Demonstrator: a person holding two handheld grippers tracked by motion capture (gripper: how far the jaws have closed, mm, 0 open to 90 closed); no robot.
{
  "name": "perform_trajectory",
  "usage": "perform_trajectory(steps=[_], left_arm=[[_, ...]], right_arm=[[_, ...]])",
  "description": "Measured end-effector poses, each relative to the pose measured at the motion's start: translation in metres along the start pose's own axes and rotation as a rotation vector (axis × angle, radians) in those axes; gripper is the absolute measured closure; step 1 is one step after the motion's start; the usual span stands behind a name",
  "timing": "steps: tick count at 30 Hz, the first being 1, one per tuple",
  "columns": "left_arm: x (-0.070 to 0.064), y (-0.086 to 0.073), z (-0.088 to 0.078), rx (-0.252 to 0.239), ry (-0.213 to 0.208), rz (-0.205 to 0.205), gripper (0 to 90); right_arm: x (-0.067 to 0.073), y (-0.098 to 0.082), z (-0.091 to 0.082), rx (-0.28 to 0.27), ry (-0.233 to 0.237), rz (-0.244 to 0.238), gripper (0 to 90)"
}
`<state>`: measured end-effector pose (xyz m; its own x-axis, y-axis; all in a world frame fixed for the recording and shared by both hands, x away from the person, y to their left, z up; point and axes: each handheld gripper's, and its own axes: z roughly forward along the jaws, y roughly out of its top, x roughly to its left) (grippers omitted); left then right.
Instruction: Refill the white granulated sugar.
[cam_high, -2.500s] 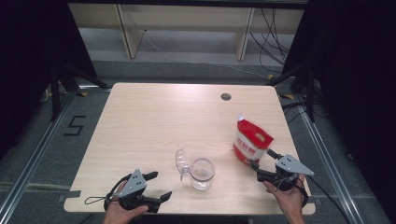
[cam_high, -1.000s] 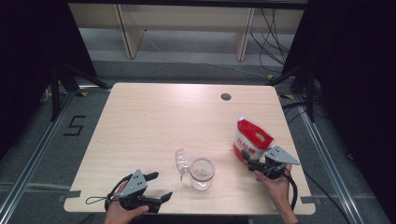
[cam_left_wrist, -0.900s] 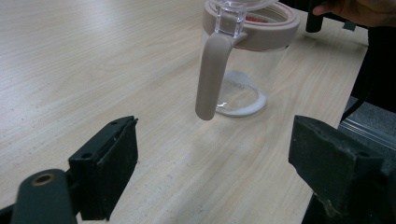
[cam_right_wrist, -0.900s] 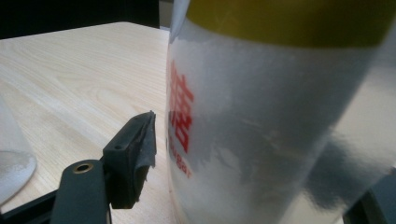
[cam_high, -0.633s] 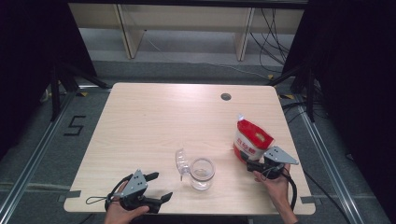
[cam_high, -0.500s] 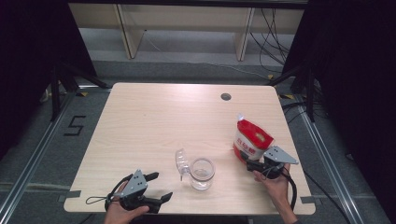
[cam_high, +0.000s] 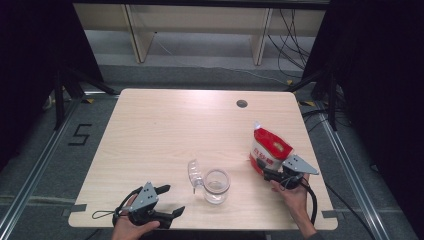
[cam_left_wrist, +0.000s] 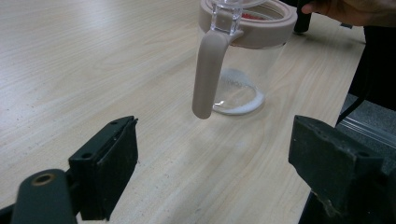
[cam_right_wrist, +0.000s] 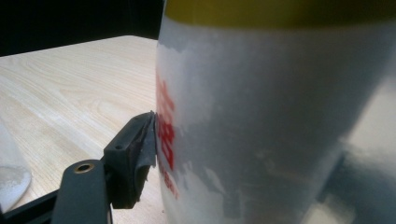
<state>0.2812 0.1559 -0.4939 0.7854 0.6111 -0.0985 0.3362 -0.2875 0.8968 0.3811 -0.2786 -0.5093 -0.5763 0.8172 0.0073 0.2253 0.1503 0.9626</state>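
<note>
Hands enter from the near edge of the surface (cam_high: 165, 125). Left tool (cam_high: 167, 201) lies low and level, pointing right toward the clear jug (cam_high: 216, 185), jaws spread apart with nothing between them. Right tool (cam_high: 259, 168) is held level at the red-and-white bag (cam_high: 267, 150), which stands upright near the right edge; its jaws bracket the bag's base, one pad touching the side.

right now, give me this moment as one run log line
left tool: open, idle near table edge | right tool: jaws on bag | jug: lid open, unheld
</note>
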Motion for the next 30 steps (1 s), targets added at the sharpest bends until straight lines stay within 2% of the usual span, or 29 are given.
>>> perform_trajectory(steps=[1,2,3,4,5,6,7,8,11,13,14,16,21,24,28,29,30], left_arm=[[-0.0001,0.0000,0.0000,-0.001,-0.001,0.000,15.4],[-0.0001,0.0001,0.0000,-0.001,-0.002,0.004,15.4],[0.0011,0.0005,-0.0001,-0.001,-0.004,0.024,15.4],[0.0010,0.0004,0.0000,-0.001,-0.004,0.023,15.4],[0.0010,0.0004,0.0001,0.000,-0.004,0.023,15.4],[0.0005,0.0002,0.0001,0.003,0.000,0.016,15.4],[-0.0007,-0.0001,0.0004,0.001,0.005,-0.001,15.4],[-0.0005,-0.0001,0.0002,0.005,0.006,0.004,15.5],[-0.0002,0.0000,0.0001,0.006,0.008,0.009,15.5],[0.0008,0.0002,0.0006,0.001,-0.003,0.023,15.5],[0.0008,0.0002,0.0006,0.002,-0.003,0.023,15.5],[0.0011,0.0003,0.0002,0.008,0.002,0.032,15.5],[0.0008,0.0002,0.0002,0.011,0.001,0.033,15.5],[0.0009,0.0002,0.0002,0.009,0.001,0.035,15.5],[0.0010,-0.0003,0.0013,0.007,-0.005,0.036,15.6],[-0.0011,-0.0009,0.0015,0.010,-0.010,0.006,15.6],[-0.0014,-0.0009,0.0015,0.010,-0.006,0.009,15.6]], right_arm=[[0.0002,-0.0001,0.0005,0.004,0.002,0.005,30.7],[-0.0022,-0.0007,0.0017,-0.004,0.007,-0.011,30.7],[0.0009,-0.0013,0.0016,-0.004,0.008,0.021,30.8],[-0.0027,-0.0008,0.0024,-0.008,0.019,-0.012,30.8],[-0.0021,-0.0009,0.0021,-0.004,0.016,-0.006,30.8],[0.0012,-0.0012,0.0011,0.001,0.010,0.028,30.8],[0.0013,-0.0014,0.0011,-0.001,0.009,0.031,30.8],[-0.0008,-0.0011,0.0015,-0.002,0.012,0.011,30.9],[0.0002,-0.0021,0.0017,-0.010,-0.007,0.020,31.1],[-0.0022,-0.0026,0.0035,-0.029,-0.006,-0.008,31.3],[-0.0008,-0.0029,0.0034,-0.030,-0.010,0.007,31.3],[-0.0019,-0.0029,0.0036,-0.031,-0.009,-0.009,31.4],[-0.0019,-0.0036,0.0045,-0.020,0.001,-0.002,31.5],[-0.0047,-0.0042,0.0074,-0.056,0.001,-0.019,31.5],[-0.0044,-0.0037,0.0058,-0.033,0.003,-0.015,31.9],[-0.0044,-0.0037,0.0061,-0.035,0.004,-0.018,32.2],[-0.0066,-0.0034,0.0066,-0.035,0.011,-0.040,32.5]])
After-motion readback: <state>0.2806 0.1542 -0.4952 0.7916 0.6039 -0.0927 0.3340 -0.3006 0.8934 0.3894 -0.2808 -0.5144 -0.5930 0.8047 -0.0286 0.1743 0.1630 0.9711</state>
